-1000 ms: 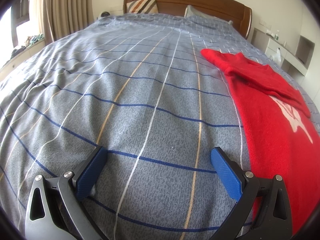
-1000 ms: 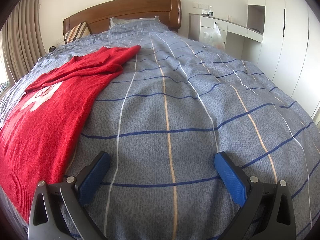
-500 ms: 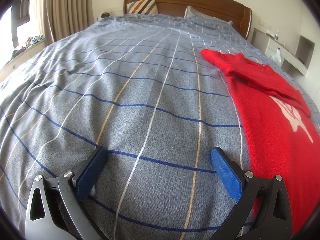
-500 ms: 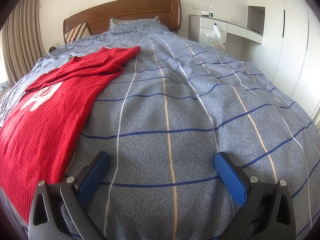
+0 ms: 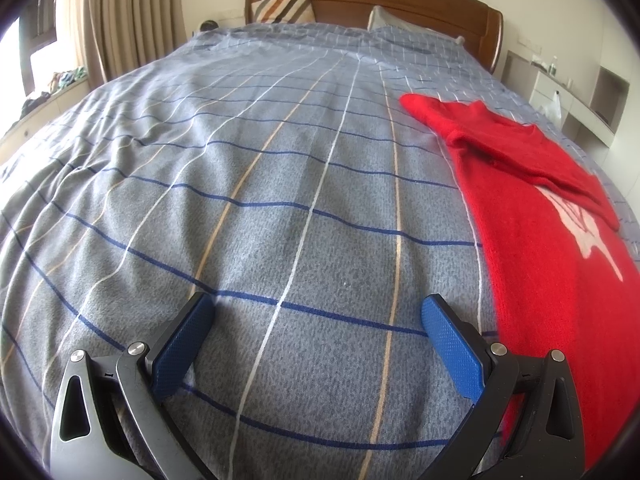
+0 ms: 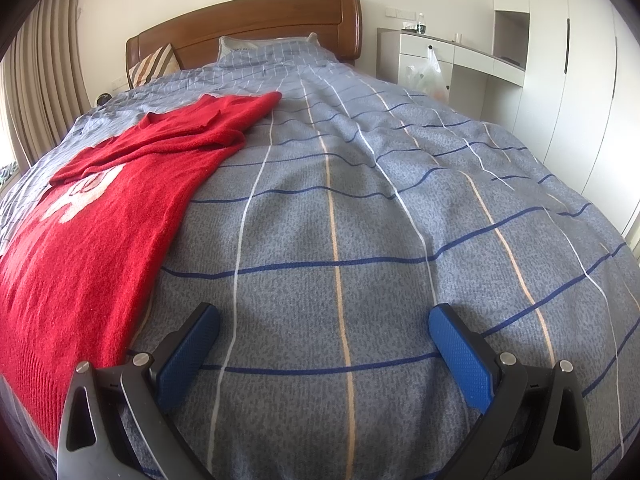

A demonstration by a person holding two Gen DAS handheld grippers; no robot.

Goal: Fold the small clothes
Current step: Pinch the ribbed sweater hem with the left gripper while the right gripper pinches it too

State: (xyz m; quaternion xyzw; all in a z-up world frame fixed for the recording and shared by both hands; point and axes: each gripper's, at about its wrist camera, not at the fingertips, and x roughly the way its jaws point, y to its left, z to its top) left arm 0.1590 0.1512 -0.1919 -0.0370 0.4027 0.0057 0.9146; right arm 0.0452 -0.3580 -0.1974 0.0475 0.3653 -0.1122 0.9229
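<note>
Jaws spread wide and empty on both the left gripper (image 5: 316,320) and right gripper (image 6: 324,330), each low over bare bedspread (image 5: 280,184) flanking the red sweater (image 5: 552,248), likely staged to take an edge from either side. Sweater lies flat, lengthwise, at right of the left-wrist frame and left of the right-wrist frame, with both sleeves folded in across the chest (image 6: 180,136), so I'd judge the next fold is hem to collar. Headboard (image 6: 248,28) sits upper centre.

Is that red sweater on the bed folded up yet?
Mostly spread. The red sweater lies flat, one sleeve crossed over its chest; neither gripper touches it.
</note>
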